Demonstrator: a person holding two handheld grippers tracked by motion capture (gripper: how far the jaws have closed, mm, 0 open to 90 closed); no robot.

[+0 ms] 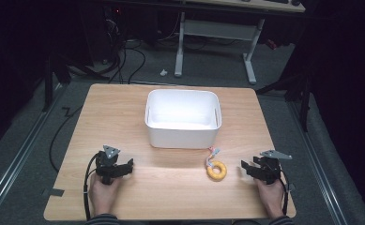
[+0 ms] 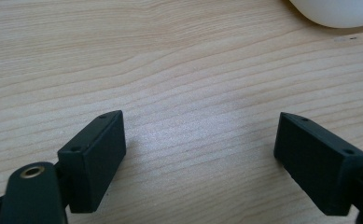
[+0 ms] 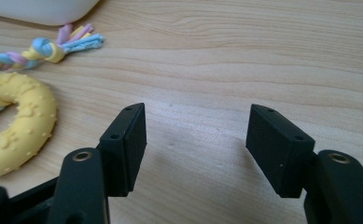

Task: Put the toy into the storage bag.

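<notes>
On the worktop (image 1: 124, 117) you have 1 white bin (image 1: 182, 118) and 1 yellow ring toy (image 1: 216, 169) with a braided rope, near right of the bin. Your 2 claws, left claw (image 1: 126, 166) and right claw (image 1: 246, 168), both stand open and empty. No readable writing.

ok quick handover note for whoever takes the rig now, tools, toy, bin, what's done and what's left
Left tool: open, nothing between its jaws, resting on the table at front left.
Right tool: open, nothing between its jaws, just right of the yellow ring toy.
Ring toy: lies on the table with its braided rope, in front of the white bin, not touching it.
Done: nothing gripped.
Left: probably grip the toy with the right tool and put it in the bin.
</notes>
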